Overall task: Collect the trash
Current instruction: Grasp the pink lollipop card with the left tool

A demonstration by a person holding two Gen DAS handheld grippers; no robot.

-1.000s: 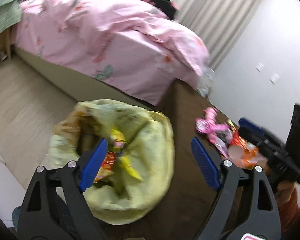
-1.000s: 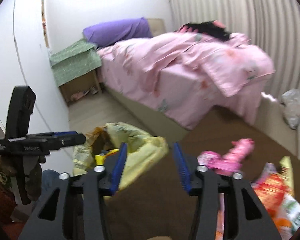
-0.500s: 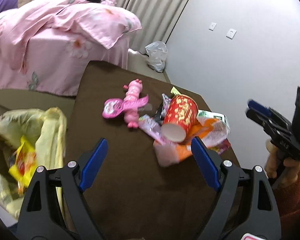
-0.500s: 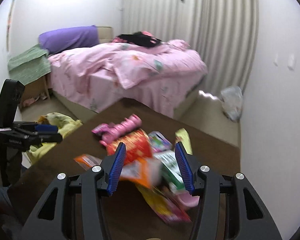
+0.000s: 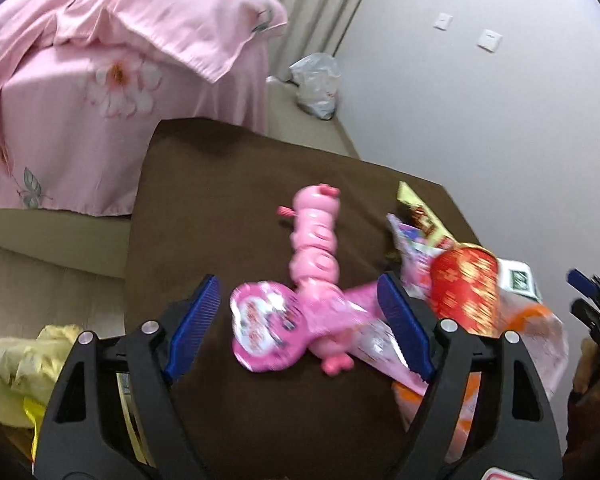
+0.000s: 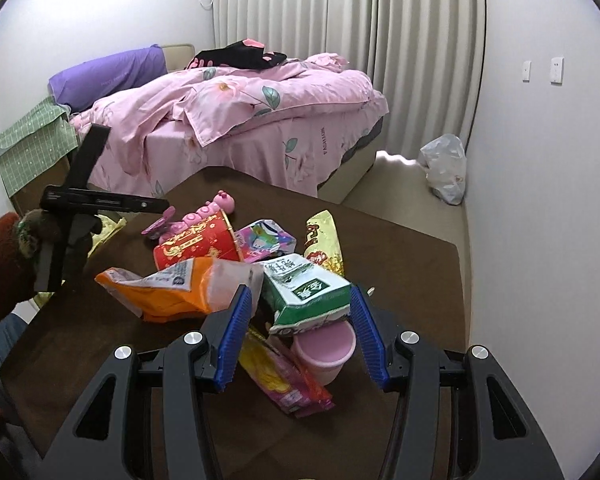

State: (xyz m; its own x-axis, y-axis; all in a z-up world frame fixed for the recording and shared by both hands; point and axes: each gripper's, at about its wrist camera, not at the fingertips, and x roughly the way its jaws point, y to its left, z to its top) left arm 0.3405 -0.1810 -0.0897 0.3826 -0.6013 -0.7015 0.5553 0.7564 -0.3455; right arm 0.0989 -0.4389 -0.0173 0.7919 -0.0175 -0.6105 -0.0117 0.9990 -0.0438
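Observation:
A heap of trash lies on the brown table (image 6: 400,248): a red paper cup (image 6: 198,244), an orange bag (image 6: 160,292), a green-white carton (image 6: 308,292), a pink cup (image 6: 324,354) and wrappers. My right gripper (image 6: 302,334) hangs open just over the carton and pink cup, touching neither. My left gripper (image 5: 300,320) hovers over a pink toy (image 5: 316,236) and its heart-shaped packet (image 5: 260,324). Its jaws are closing, and the pads stand clear of the packet between them. The yellow trash bag (image 5: 12,372) sags off the table's left edge.
A bed with a pink cover (image 6: 260,120) stands beyond the table. A white plastic bag (image 6: 444,168) sits on the floor by the curtain. A white wall (image 6: 540,200) runs close along the table's right side. A person's red sleeve (image 6: 0,264) holds the left gripper.
Both views swung from the yellow bag to the trash heap on the table. The left gripper came in close over the pink toy, and the right one lowered toward the carton and cup.

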